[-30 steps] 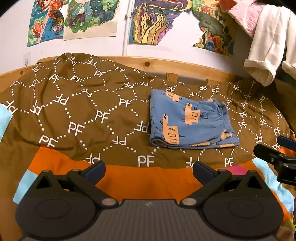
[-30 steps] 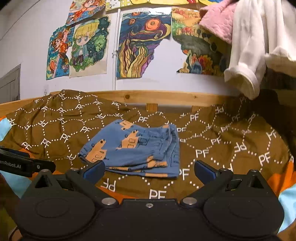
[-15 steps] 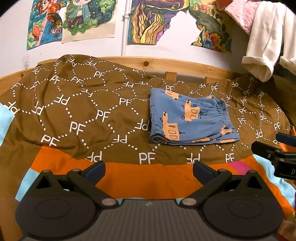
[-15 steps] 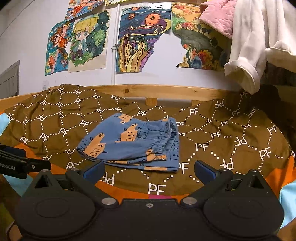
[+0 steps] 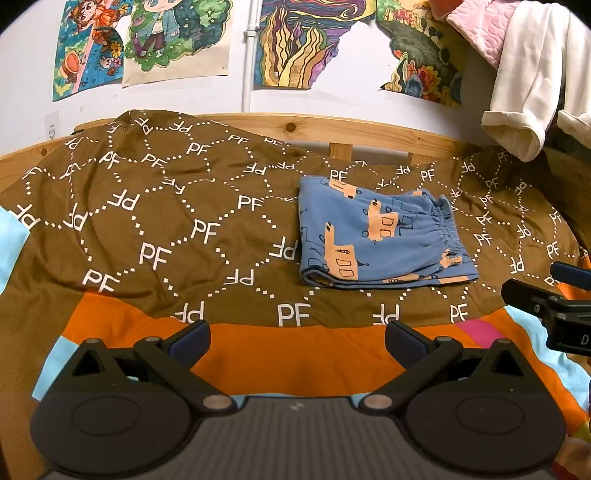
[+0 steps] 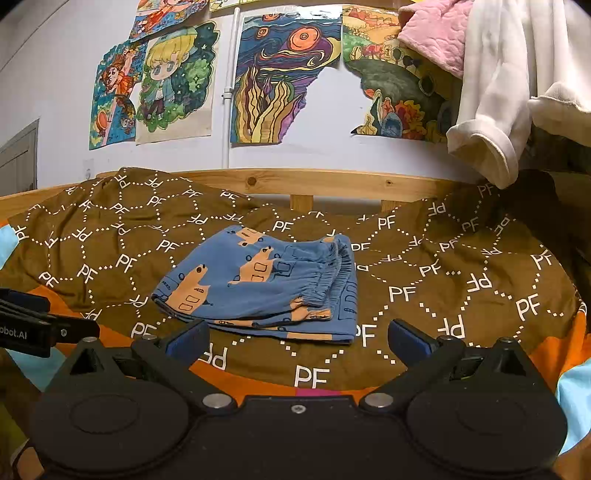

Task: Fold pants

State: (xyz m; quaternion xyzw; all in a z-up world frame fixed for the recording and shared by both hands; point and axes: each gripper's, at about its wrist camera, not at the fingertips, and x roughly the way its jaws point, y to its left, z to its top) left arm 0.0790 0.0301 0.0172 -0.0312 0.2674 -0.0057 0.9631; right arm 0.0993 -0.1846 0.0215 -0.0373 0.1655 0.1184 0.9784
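Observation:
Blue pants (image 5: pixel 380 236) with orange vehicle prints lie folded into a compact rectangle on the brown quilt (image 5: pixel 166 221), waistband to the right. The right wrist view shows the same pants (image 6: pixel 266 284) just beyond my fingertips. My left gripper (image 5: pixel 297 339) hangs open over the quilt's orange band, short of the pants and holding nothing. My right gripper (image 6: pixel 297 338) is open too, its tips just short of the pants' near edge, empty. Each gripper appears at the edge of the other's view: the right gripper (image 5: pixel 550 299) and the left gripper (image 6: pixel 33 325).
A wooden bed rail (image 5: pixel 354 133) runs behind the quilt. Colourful drawings (image 6: pixel 284 77) hang on the wall. A white garment (image 6: pixel 495 96) and a pink blanket (image 6: pixel 436 33) hang at the upper right. Open quilt lies to the left of the pants.
Both grippers have drawn slightly back and down from the pants, which lie still in the same folded shape. Both stay open.

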